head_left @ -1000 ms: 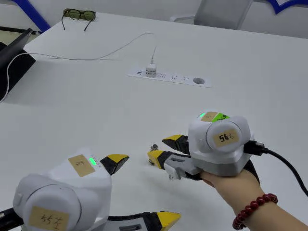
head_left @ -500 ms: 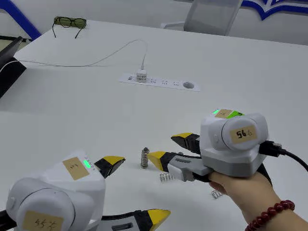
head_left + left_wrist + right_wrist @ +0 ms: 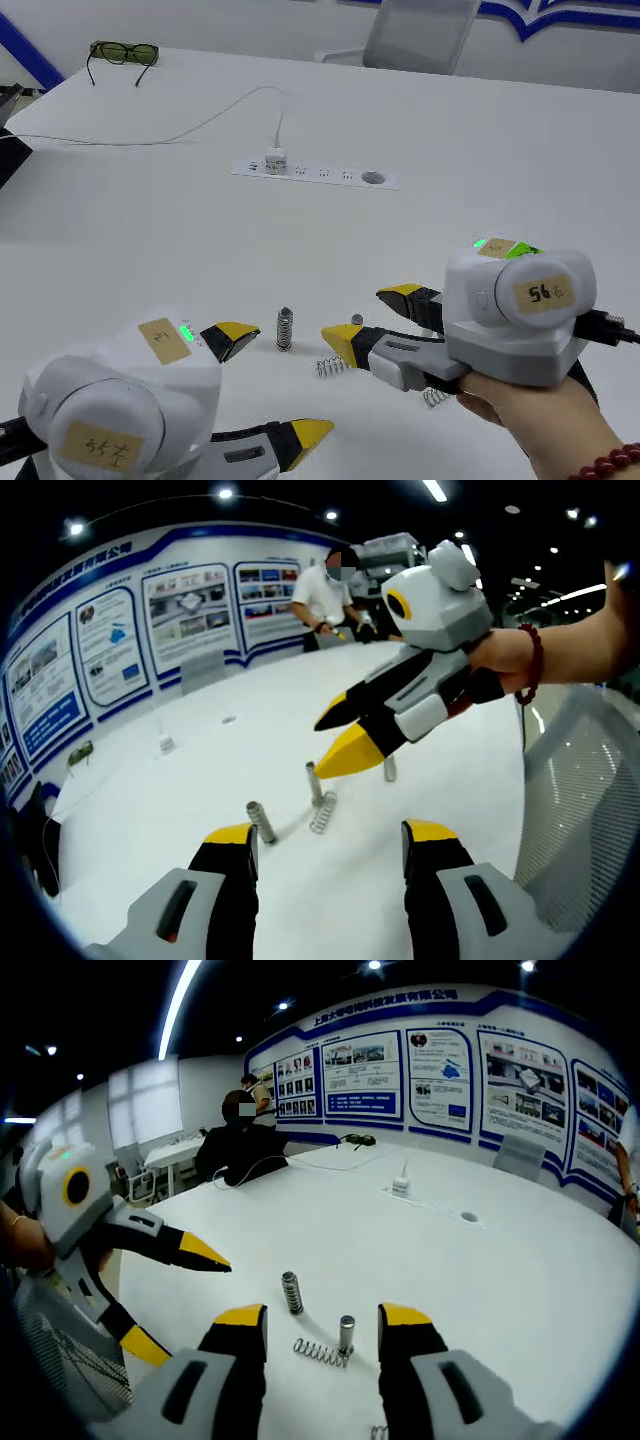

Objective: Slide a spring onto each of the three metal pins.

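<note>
Glasses [image 3: 122, 52], power strip [image 3: 315, 174], cable [image 3: 190, 128], chair [image 3: 420, 35]

— What colours are on the left tongs [image 3: 272, 385]?
— White shell, black fingers tipped yellow, a green light, and tan labels with dark handwriting. The right tongs [image 3: 370, 318] match.
— And the surface [image 3: 150, 230]?
— Plain white, like the power strip [image 3: 320, 173] and its cable [image 3: 200, 122].
— The small parts?
— The loose spring [image 3: 330, 366] and the bare pin [image 3: 357, 320] are silvery grey.
— Anything else coloured?
— Dark green-tinted glasses [image 3: 122, 52], a dark red bead bracelet [image 3: 612, 466], a grey chair [image 3: 420, 35], and blue-and-white wall panels [image 3: 440, 1065].
</note>
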